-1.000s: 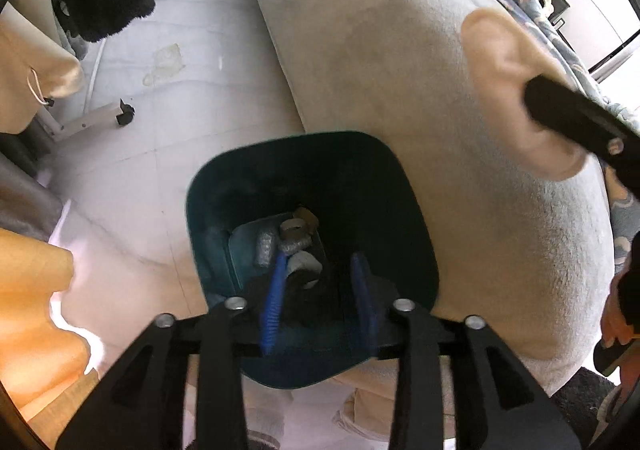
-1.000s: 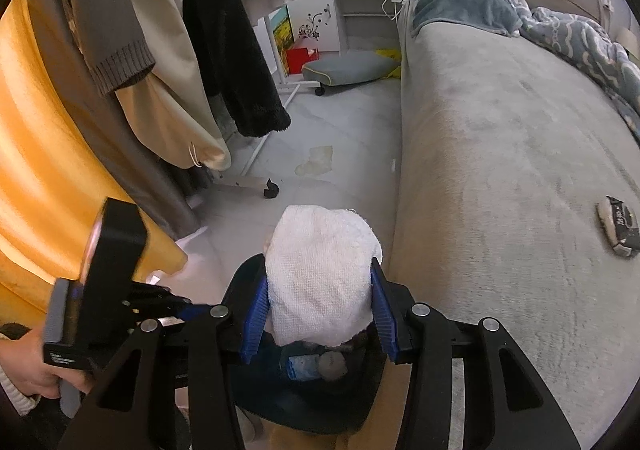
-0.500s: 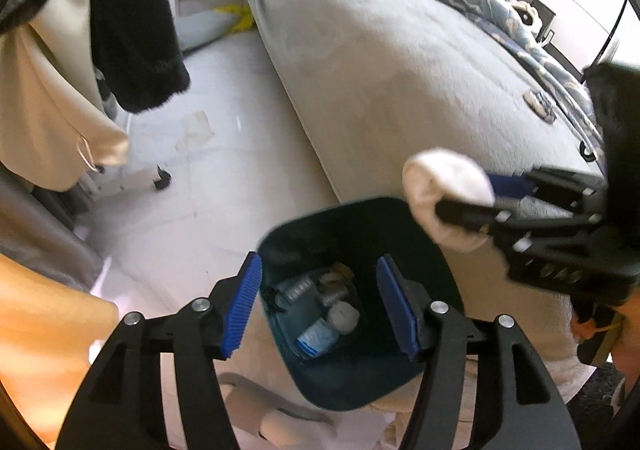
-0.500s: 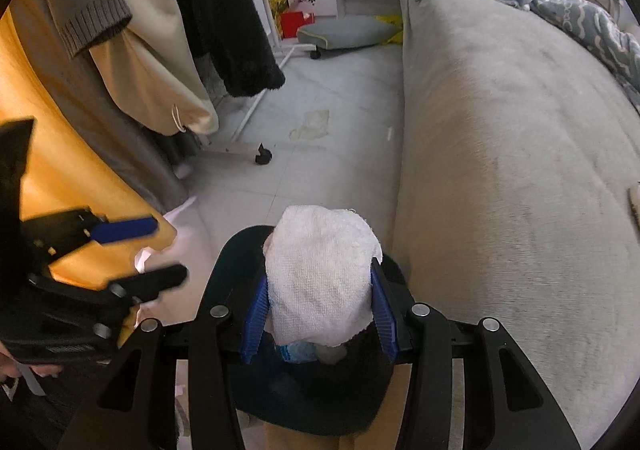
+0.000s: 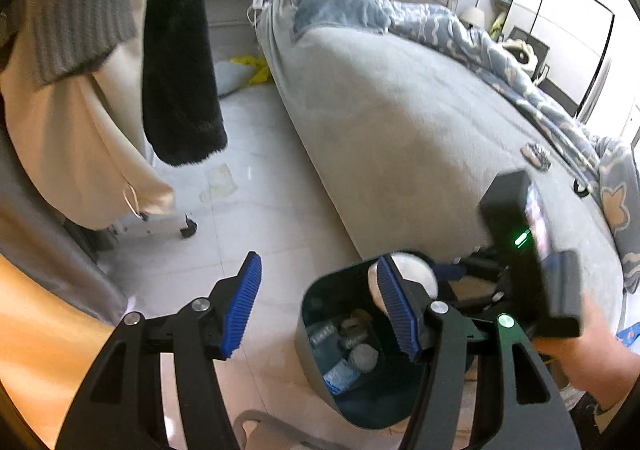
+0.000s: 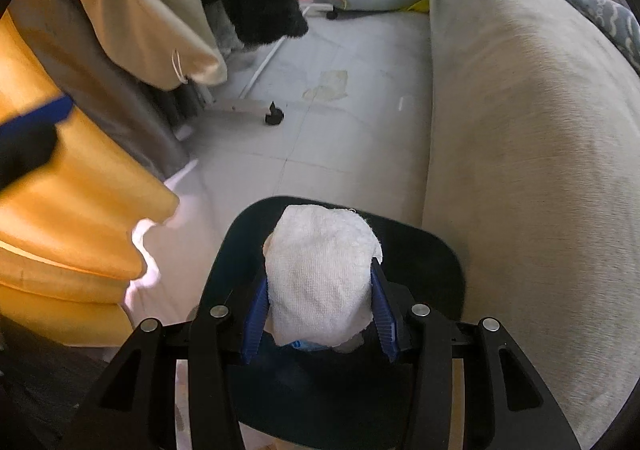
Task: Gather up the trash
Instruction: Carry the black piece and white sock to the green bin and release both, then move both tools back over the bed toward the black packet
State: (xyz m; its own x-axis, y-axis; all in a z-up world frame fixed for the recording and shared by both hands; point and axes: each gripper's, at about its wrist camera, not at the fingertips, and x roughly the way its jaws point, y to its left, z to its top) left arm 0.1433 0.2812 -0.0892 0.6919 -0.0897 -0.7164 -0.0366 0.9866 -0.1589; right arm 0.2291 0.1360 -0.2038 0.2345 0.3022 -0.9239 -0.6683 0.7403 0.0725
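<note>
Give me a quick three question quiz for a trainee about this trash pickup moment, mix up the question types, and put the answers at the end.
1. True or false: the right gripper is empty.
2. Which is directly beneath the crumpled white paper towel wad? A) the grey bed cover B) the dark teal plastic trash bin C) the orange curtain
3. Fill in: the left gripper has its jaws ____, with nothing between them.

Key
1. False: its blue pads clamp the towel wad.
2. B
3. open
</note>
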